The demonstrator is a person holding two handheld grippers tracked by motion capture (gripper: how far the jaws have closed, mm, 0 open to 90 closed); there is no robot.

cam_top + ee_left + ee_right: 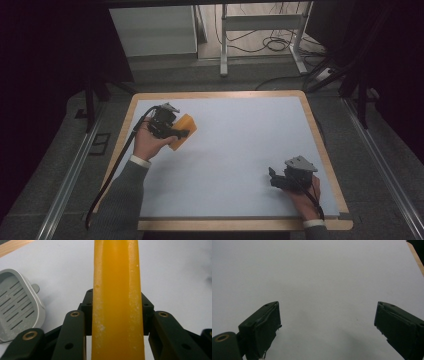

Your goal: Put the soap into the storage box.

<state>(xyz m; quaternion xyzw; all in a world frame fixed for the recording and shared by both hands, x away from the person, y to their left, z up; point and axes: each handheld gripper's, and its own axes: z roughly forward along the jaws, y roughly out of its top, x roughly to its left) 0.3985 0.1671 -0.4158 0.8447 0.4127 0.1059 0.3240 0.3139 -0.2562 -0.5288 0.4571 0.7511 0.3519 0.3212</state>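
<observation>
One orange bar, likely soap, sits clamped in the left hand-held gripper above the worktop's far-left corner, beside a grey dish. It looks stiff, light and slippery; hold its flat faces. The right hand-held gripper rests near-right, jaws apart, empty.

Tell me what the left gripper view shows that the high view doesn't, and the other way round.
Left gripper view alone: a pale grey slotted plastic tray on the white surface beside the jaws, and white specks on the orange soap-like slab.

High view alone: the person's forearms, the open right gripper near the right edge, the wooden table rim, cables on the floor beyond.

Both: the left gripper shut on that orange slab, over the white table surface.
</observation>
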